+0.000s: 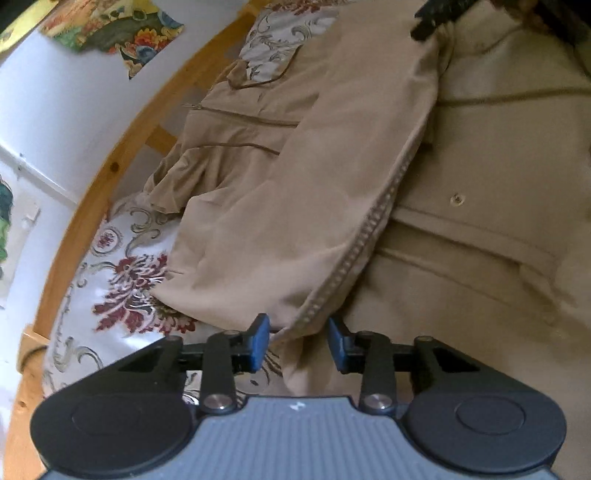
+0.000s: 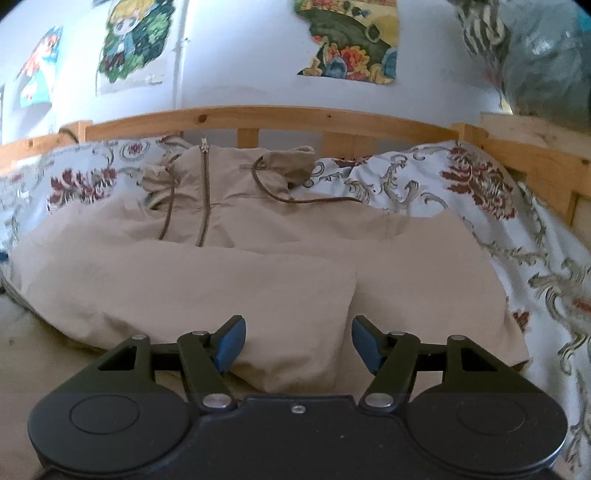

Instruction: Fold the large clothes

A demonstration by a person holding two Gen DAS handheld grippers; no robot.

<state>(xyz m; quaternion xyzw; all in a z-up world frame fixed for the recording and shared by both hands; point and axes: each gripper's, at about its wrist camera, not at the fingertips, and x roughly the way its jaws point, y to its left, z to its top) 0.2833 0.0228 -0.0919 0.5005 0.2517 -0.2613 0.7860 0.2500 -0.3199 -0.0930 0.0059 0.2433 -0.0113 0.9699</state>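
A large beige zip jacket [image 2: 221, 277] with a hood and brown drawstrings lies spread on a floral bedspread [image 2: 461, 184]. One sleeve is folded across its front. My right gripper [image 2: 297, 343] is open just above the near edge of that folded part, and nothing is pinched between its pads. In the left wrist view the jacket [image 1: 295, 184] fills most of the picture. A flap with a stitched edge [image 1: 369, 229] runs down to my left gripper [image 1: 299, 341]. The flap's corner sits between the blue pads, which stand narrowly apart and do not clamp it.
A wooden bed rail [image 2: 295, 114] runs along the far side of the bed, against a white wall with colourful posters [image 2: 351, 40]. The same rail [image 1: 122, 147] curves along the left of the left wrist view. A dark object [image 1: 432, 18] pokes in at that view's top edge.
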